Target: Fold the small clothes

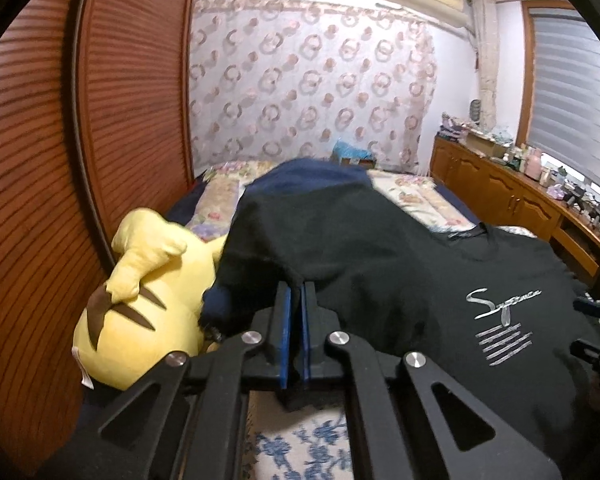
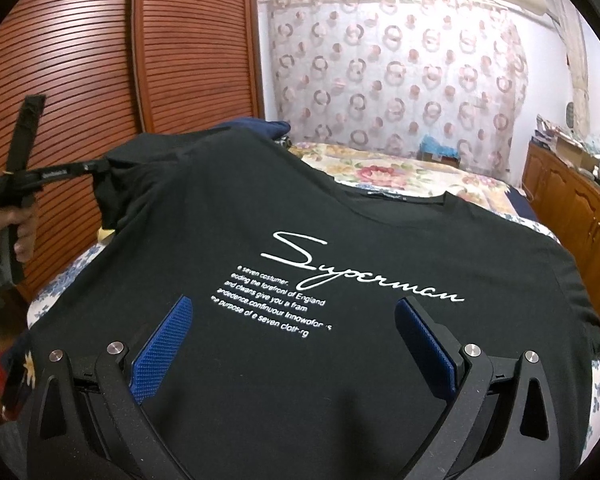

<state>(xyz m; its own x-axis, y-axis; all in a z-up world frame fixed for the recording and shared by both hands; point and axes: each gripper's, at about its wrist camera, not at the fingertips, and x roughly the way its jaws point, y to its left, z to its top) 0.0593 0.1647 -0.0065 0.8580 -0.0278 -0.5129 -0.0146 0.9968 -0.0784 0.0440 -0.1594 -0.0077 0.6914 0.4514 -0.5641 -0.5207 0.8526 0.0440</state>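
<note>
L gripper [image 1: 298, 292] was tilted downward, blue pads together, clamped on a lifted sleeve fold of the black T-shirt [image 1: 380, 248], w/ the yellow plush [image 1: 148, 304] just to its left. The hand [image 2: 14, 232] gripped its handle at far left. R gripper [image 2: 296, 320] angled down over the shirt's chest print, jaws wide apart, shirt spread on the bed [image 2: 400, 176] ahead.

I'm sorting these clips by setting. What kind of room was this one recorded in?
Most likely a home bedroom. A bed with a floral bedspread fills the middle, a louvered wooden wardrobe lines one side, and a yellow plush toy lies beside the black T-shirt being folded.
</note>
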